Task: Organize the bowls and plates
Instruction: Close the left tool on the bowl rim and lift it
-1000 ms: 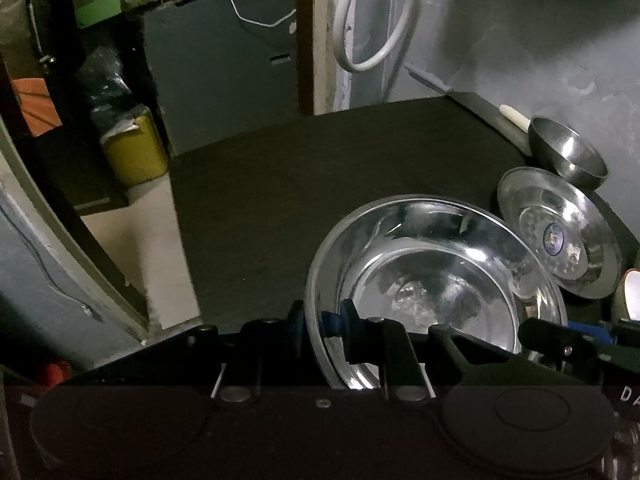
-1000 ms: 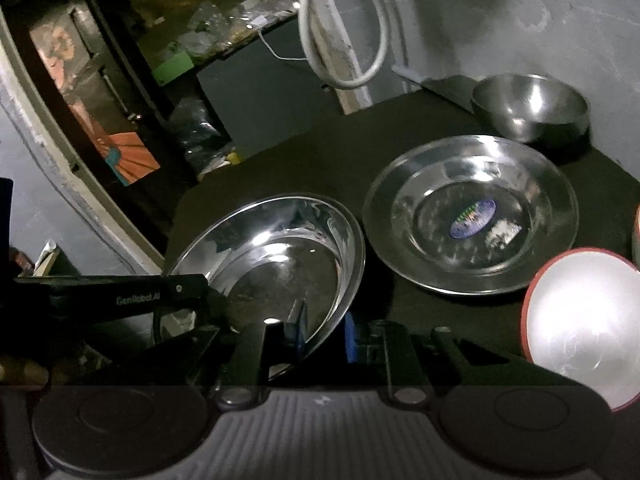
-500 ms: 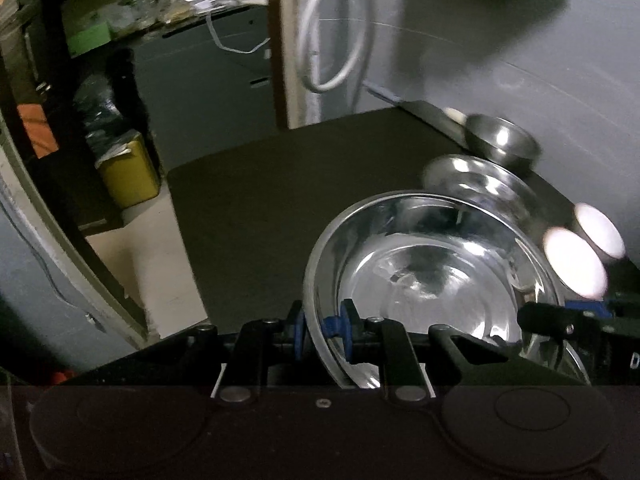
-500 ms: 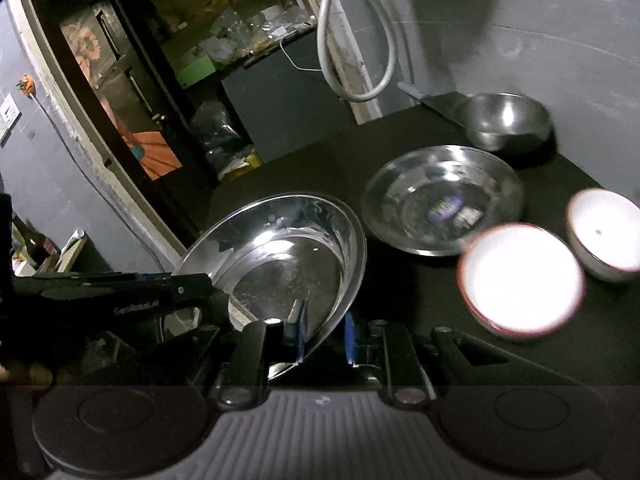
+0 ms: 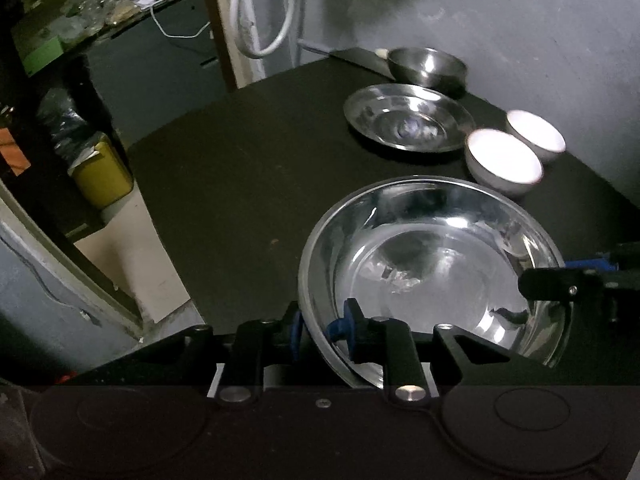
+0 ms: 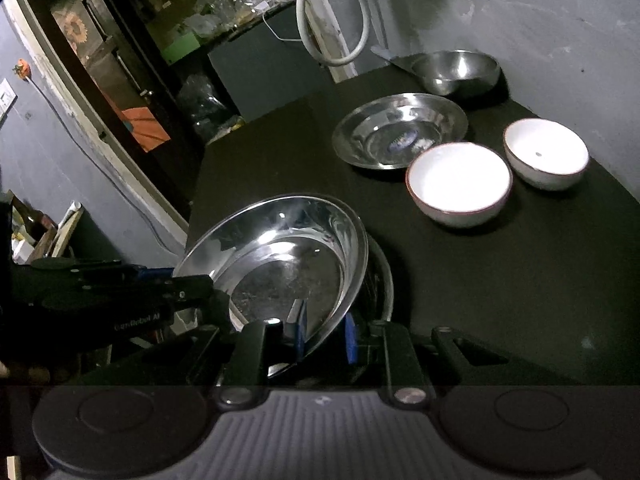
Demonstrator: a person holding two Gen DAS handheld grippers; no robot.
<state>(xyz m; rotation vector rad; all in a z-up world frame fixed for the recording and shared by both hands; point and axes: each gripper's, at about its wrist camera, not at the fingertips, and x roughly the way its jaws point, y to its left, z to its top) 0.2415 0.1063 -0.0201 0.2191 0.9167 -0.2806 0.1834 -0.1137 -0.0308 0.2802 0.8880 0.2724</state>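
Both grippers hold one large steel plate [image 5: 432,264] by opposite rims, raised above the black table [image 5: 248,176]. My left gripper [image 5: 320,330] is shut on its near rim. My right gripper [image 6: 324,334] is shut on the plate's [image 6: 288,264] right rim; the plate tilts. A second steel plate [image 6: 400,130] lies flat further back, also in the left wrist view [image 5: 408,122]. Two white bowls [image 6: 460,182] [image 6: 546,152] stand right of it. A steel bowl [image 6: 456,70] sits at the far corner.
A grey wall [image 6: 540,20] borders the table's right and back. A white hose [image 6: 332,20] hangs at the back. The table's left edge [image 5: 148,208] drops to the floor, with a yellow container [image 5: 102,176] and cluttered shelves [image 6: 224,12] beyond.
Both grippers have pulled back and up with the large plate, away from the second steel plate. The two white bowls have come fully into view.
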